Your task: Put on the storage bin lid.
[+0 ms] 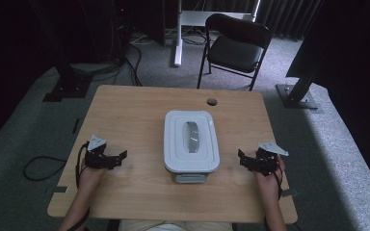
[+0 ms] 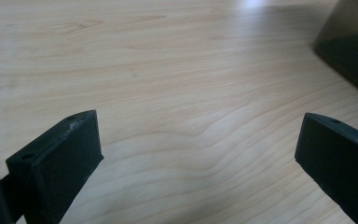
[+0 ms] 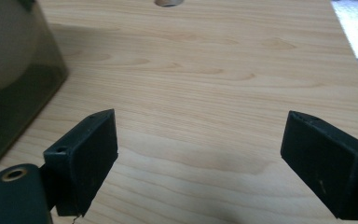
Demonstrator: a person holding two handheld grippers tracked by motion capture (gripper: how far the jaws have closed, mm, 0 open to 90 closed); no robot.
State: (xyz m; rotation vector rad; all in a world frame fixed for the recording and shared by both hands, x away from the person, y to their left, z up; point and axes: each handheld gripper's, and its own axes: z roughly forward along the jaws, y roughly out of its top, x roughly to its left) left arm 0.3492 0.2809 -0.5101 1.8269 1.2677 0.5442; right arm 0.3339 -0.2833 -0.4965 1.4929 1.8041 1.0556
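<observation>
two pairs of black jaws stand spread wide, each with nothing but bare wood between its tips. the left gripper lies low over the table at about eight o'clock from the table's middle, held by the person's left hand; in the left gripper view its jaws frame plain wood grain, and the dark smoky wall of the container sits off at two o'clock, clear of the tips. the right gripper lies at about four o'clock from the table's middle, in the right hand; in the right gripper view the same container wall looms at ten o'clock, near but apart from the nearer jaw. from above, the container stands at the table's centre between the two grippers, its pale grey lid shut on top with a latch tab at six o'clock. a round cable hole marks the table at twelve o'clock beyond it, and a black folding chair stands on the carpet farther out.
</observation>
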